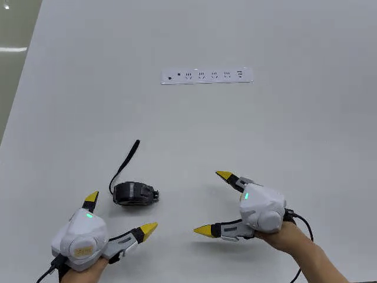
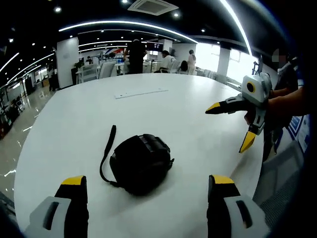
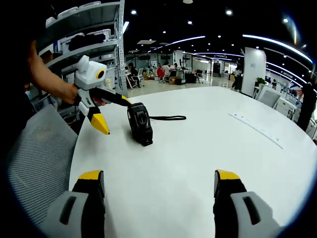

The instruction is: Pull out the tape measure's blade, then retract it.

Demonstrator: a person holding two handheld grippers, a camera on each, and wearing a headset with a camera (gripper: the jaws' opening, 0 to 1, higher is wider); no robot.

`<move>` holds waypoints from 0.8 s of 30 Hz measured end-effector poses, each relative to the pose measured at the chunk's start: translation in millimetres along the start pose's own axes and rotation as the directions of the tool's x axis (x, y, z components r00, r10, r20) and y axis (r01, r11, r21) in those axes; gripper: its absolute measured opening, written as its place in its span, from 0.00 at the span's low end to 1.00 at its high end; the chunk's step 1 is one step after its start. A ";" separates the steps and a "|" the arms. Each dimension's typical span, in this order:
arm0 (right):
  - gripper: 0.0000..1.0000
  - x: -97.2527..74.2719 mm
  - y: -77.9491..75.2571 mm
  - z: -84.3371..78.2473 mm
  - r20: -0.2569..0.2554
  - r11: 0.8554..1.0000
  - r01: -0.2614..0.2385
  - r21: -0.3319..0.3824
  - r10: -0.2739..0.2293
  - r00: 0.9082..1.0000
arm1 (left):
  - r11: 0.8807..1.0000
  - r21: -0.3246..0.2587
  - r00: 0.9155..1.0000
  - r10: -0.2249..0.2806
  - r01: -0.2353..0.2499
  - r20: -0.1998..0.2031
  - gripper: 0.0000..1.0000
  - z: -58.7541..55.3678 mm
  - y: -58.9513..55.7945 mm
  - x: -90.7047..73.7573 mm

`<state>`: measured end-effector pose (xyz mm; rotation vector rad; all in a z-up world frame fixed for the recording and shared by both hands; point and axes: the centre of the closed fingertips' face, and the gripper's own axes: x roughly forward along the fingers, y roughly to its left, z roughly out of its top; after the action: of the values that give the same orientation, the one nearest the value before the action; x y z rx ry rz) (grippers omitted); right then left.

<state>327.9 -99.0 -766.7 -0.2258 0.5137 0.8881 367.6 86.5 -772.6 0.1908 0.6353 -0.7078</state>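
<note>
One tape measure [image 1: 134,193] lies before left gripper [image 1: 121,211] and right gripper [image 1: 211,203], fingers apart on both.

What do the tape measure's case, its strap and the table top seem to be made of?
Tape measure case: likely black plastic or rubber, ribbed and dull. Strap: probably woven cord, thin and limp. Table top: smooth white laminate, perhaps, with a faint sheen.
</note>
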 end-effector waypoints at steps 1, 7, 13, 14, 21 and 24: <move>0.94 -1.0 -0.4 -0.7 0.002 1.000 0.006 0.003 -0.006 1.000 | 1.000 0.001 1.000 -0.003 0.003 -0.001 0.99 -0.7 0.1 -0.7; 0.98 -21.2 2.2 -6.9 0.038 0.995 0.073 0.071 -0.076 0.996 | 0.997 0.053 0.999 -0.051 0.051 0.010 1.00 -5.9 -0.9 -14.0; 0.99 -40.5 6.3 -14.3 0.069 0.984 0.115 0.136 -0.125 0.990 | 0.994 0.044 0.994 -0.098 0.096 0.043 1.00 -6.2 -4.6 -26.1; 0.99 -44.3 7.5 -15.5 0.074 0.981 0.120 0.153 -0.132 0.988 | 0.994 0.041 0.993 -0.102 0.099 0.053 1.00 -5.5 -5.5 -28.7; 1.00 -53.8 10.3 -19.0 0.077 0.976 0.138 0.171 -0.153 0.985 | 0.993 0.057 0.991 -0.110 0.106 0.076 1.00 -5.8 -7.6 -33.4; 1.00 -63.7 10.7 -22.1 0.096 0.965 0.175 0.194 -0.197 0.976 | 0.992 0.045 0.990 -0.122 0.119 0.067 1.00 -13.8 -10.6 -35.8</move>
<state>279.0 -144.4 -752.6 -0.0519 0.4562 0.6612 333.3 103.2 -761.5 0.1657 0.5691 -0.8409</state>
